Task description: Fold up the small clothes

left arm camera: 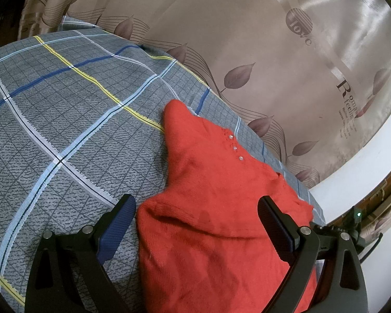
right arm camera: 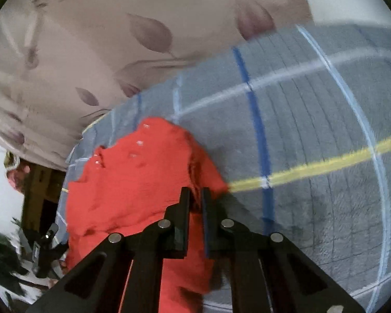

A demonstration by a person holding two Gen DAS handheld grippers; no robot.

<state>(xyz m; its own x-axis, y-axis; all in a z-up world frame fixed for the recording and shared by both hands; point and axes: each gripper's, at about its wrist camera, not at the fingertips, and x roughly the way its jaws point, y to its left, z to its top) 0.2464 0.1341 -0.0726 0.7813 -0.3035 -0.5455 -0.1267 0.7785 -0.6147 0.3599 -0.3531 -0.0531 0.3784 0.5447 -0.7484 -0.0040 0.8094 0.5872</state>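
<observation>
A small red knitted sweater (left arm camera: 208, 195) with three clear buttons lies on a grey plaid bed cover (left arm camera: 65, 109). My left gripper (left arm camera: 195, 206) is open, its fingers straddling the near part of the sweater just above it. In the right wrist view the sweater (right arm camera: 133, 182) lies left of centre. My right gripper (right arm camera: 195, 195) is shut on a raised fold at the sweater's right edge; red fabric shows between the fingers. That view is motion-blurred.
A beige curtain (left arm camera: 247, 52) with leaf prints and lettering hangs behind the bed. A white wall or sill (left arm camera: 365, 161) lies at the right. The plaid cover (right arm camera: 312, 143) stretches to the right. Dark furniture and a plant (right arm camera: 26, 234) sit at the lower left.
</observation>
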